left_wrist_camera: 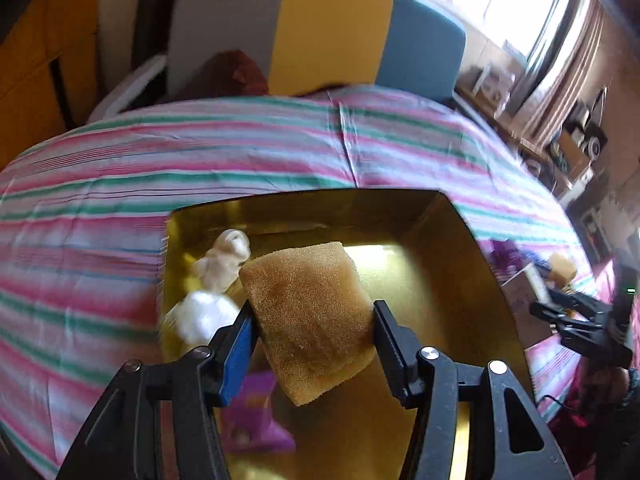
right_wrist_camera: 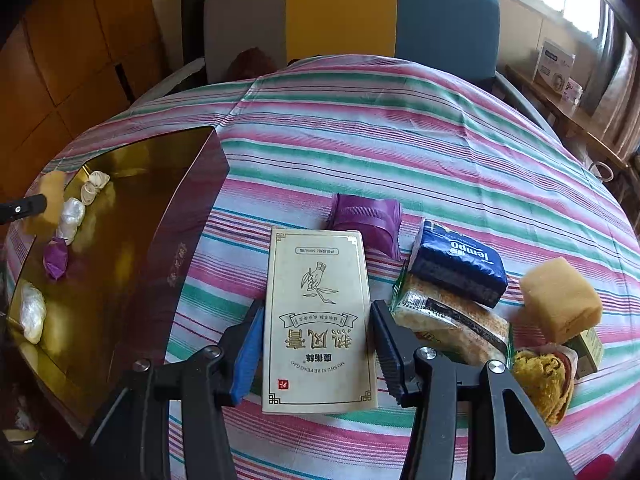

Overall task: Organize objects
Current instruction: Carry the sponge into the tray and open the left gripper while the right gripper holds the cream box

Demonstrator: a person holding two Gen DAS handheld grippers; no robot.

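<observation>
Left gripper [left_wrist_camera: 312,332] pinches a tan, porous sponge [left_wrist_camera: 308,320] at frame centre, above the gold-lined box [left_wrist_camera: 440,248]; inside, at left, lie white wrapped items [left_wrist_camera: 224,260] and a purple packet [left_wrist_camera: 256,416]. Right gripper [right_wrist_camera: 318,340] is spread astride a cream carton [right_wrist_camera: 320,320] lying on the striped cloth [right_wrist_camera: 400,140].

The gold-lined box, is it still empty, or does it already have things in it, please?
Not empty: the gold-lined box holds white wrapped pieces and a purple wrapped piece.
</observation>
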